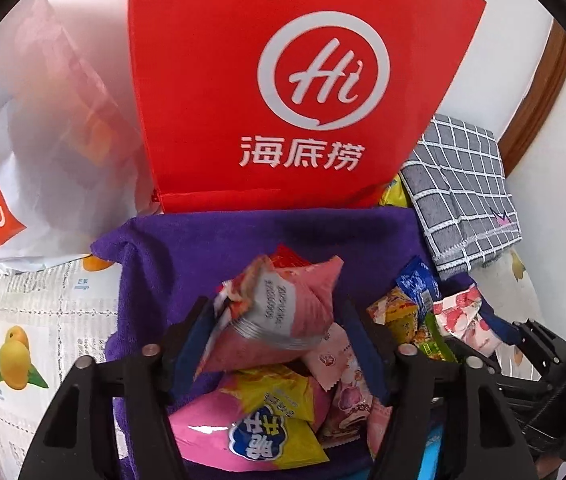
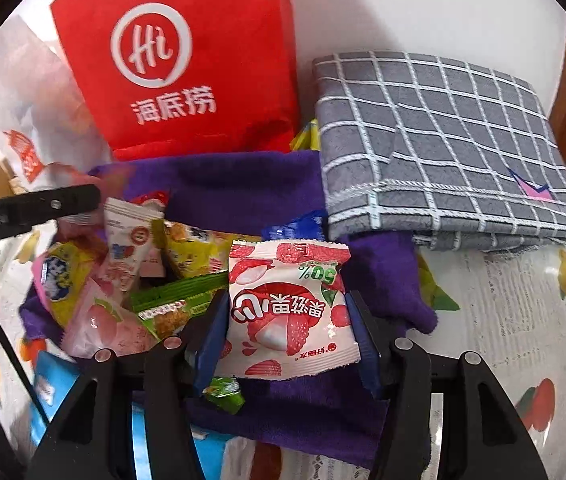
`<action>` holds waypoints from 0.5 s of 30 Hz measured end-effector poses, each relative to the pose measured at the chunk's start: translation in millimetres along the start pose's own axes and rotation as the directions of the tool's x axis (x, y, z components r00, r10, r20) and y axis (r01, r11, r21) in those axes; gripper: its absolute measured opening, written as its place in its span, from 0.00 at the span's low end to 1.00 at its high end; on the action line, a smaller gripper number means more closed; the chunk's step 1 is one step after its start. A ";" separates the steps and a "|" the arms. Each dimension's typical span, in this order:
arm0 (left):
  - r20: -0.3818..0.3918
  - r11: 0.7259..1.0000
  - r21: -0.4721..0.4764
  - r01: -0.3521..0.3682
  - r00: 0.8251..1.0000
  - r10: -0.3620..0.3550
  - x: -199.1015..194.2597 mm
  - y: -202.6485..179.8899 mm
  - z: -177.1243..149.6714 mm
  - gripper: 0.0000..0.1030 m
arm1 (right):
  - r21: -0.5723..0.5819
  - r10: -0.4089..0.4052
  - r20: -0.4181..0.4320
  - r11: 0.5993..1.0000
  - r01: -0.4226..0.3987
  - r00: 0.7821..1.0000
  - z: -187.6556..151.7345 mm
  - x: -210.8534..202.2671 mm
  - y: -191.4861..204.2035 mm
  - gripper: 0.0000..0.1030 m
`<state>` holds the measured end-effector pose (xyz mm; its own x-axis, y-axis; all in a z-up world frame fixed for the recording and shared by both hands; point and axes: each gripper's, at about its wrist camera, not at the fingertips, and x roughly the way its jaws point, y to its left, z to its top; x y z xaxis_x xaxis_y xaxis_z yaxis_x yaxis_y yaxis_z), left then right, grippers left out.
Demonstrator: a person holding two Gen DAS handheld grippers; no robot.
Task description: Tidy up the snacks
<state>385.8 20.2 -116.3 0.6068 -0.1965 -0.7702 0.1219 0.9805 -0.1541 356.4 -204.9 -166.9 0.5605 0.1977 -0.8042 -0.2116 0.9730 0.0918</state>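
while the left tool (image 1: pixel 279 320) is clamped on a pink snack packet (image 1: pixel 279 320), its two blue-padded fingers pressing the packet's sides and lifting it clear of the pile, the right tool (image 2: pixel 287 320) grips a white lychee-printed snack packet (image 2: pixel 289 312) the same way, one pad on each side edge. both packets hang over a purple towel (image 1: pixel 187 240) spread on the tabletop (image 1: pixel 35 320), which wears a white cloth printed with fruit. under the left tool lies the snack pile (image 1: pixel 283 408): a yellow and pink packet with blue lettering, pale pink wrappers, and further right a blue wrapper and a green one. in the right wrist view the same pile sits on the towel's left part, with a green bar wrapper (image 2: pixel 175 300) touching the left finger of the right tool. a red paper bag (image 1: pixel 283 80) with a white round logo stands upright at the towel's far edge, a white plastic bag (image 1: pixel 43 140) leans just to its left, and a folded grey checked cloth (image 2: pixel 443 148) lies at the towel's far right corner, overlapping it.
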 end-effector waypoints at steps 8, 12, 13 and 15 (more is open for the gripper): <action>0.007 1.000 -0.013 0.007 1.000 -0.007 -16.0 -1.0 -1.5 0.77 | 0.006 0.020 0.029 1.000 -0.020 0.999 2.9 -11.8 5.5 0.70; 0.023 0.999 -0.022 0.025 0.999 -0.024 -34.5 -1.0 -7.7 0.82 | -0.003 0.007 0.026 1.000 -0.007 1.000 2.0 -22.2 10.9 0.70; 0.024 0.999 -0.025 0.028 0.999 -0.028 -38.6 -0.6 -9.5 0.82 | -0.006 0.000 0.027 1.000 0.000 1.000 1.1 -25.9 12.2 0.70; 0.028 0.999 -0.029 0.031 0.999 -0.030 -49.0 -1.2 -13.6 0.82 | -0.007 -0.005 0.032 1.000 0.005 0.999 0.6 -35.0 14.8 0.70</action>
<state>345.2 28.6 -86.8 0.6249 -0.2263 -0.7472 0.1182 0.9735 -0.1960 334.2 -197.4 -137.0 0.5870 0.1966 -0.7853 -0.2146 0.9732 0.0833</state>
